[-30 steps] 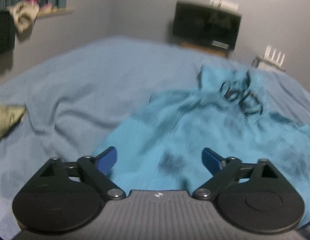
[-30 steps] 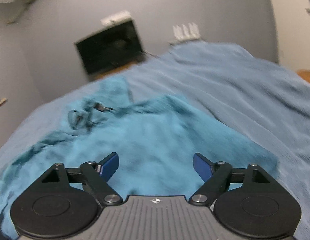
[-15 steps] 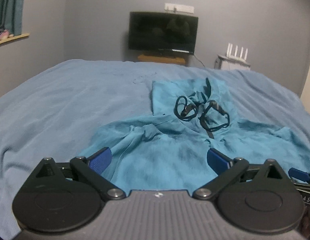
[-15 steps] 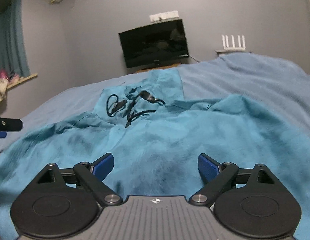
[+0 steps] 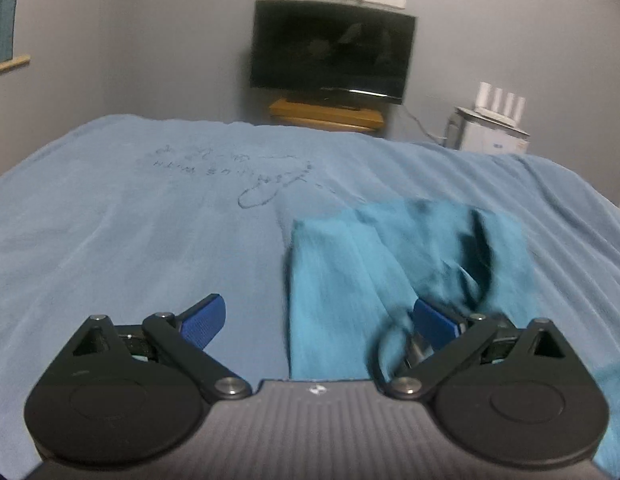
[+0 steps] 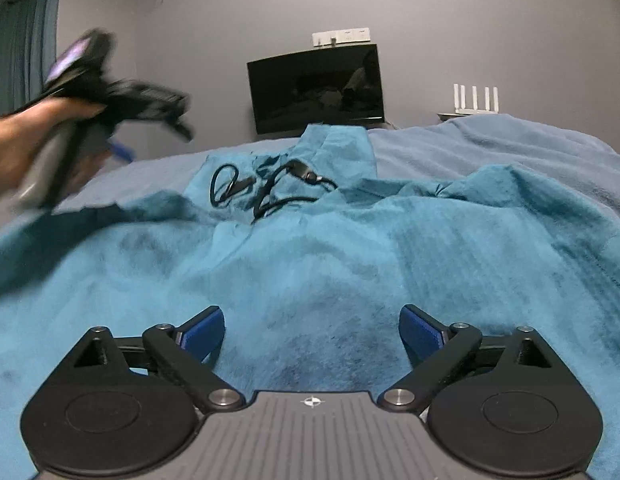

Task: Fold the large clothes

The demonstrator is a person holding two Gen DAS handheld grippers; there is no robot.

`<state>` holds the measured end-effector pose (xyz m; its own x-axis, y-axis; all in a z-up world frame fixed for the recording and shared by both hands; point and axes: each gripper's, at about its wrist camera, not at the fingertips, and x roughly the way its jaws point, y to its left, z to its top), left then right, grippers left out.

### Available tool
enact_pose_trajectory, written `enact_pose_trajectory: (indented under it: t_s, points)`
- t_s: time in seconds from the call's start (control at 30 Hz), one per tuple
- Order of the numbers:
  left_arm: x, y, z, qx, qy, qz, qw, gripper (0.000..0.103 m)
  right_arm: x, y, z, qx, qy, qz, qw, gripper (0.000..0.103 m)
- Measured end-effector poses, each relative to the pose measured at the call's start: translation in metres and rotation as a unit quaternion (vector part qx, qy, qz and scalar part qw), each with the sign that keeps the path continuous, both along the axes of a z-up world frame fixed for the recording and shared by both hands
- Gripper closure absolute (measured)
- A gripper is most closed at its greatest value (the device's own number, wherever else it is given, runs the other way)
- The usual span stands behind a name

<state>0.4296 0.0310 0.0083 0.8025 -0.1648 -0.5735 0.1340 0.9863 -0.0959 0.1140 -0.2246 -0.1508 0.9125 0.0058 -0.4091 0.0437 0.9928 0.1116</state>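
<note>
I count one teal garment (image 6: 350,264) spread on one blue bedspread (image 5: 130,216), with one black drawstring cord (image 6: 270,188) looped at its 12 o'clock end. Two grippers: my right gripper (image 6: 312,330) and my left gripper (image 5: 320,318), each spread wide with two blue pads. One television (image 6: 316,88) at 12 o'clock, one router (image 6: 476,100) with four antennas at 1 o'clock.
</note>
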Motion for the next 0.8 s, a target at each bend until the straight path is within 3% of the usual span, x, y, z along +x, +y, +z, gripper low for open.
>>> enact_pose_trajectory:
  t_s: [0.13,0.3,0.37,0.43,0.47,0.5,0.57,0.63,0.8]
  points:
    - [0.059,-0.008,-0.019,0.024,0.025,0.013,0.9993,0.006,0.005,0.003,-0.011,-0.008,0.001,0.01,1.0,0.0]
    - [0.109,-0.011,-0.038,-0.007,0.063,0.009,0.998,0.009,0.01,0.002,-0.021,-0.001,-0.002,0.017,1.0,0.0]
    - [0.121,-0.009,-0.044,-0.031,0.087,-0.008,0.9957,0.031,0.012,0.002,-0.023,-0.002,-0.002,0.018,1.0,0.0]
    - [0.125,-0.007,-0.046,-0.057,0.1,-0.025,0.9931,0.075,0.012,0.003,-0.023,-0.003,-0.003,0.018,1.0,0.0]
    - [0.124,-0.008,-0.045,-0.058,0.095,-0.026,0.9934,0.082,0.01,0.002,-0.023,-0.003,-0.003,0.018,1.0,0.0]
    - [0.122,-0.01,-0.042,-0.055,0.088,-0.036,0.994,0.102,0.01,0.003,-0.023,-0.003,-0.003,0.019,1.0,0.0]
    - [0.108,-0.011,-0.03,-0.051,0.056,-0.057,0.9955,0.103,0.009,0.002,-0.023,-0.003,-0.003,0.019,1.0,0.0]
    - [0.091,-0.007,-0.014,-0.07,0.026,-0.078,0.9941,0.103,0.009,0.001,-0.023,-0.002,-0.002,0.02,1.0,0.0]
    - [0.027,-0.001,0.026,-0.079,-0.037,-0.157,0.9837,0.103,0.008,0.0,-0.02,0.0,0.0,0.02,1.0,0.0]
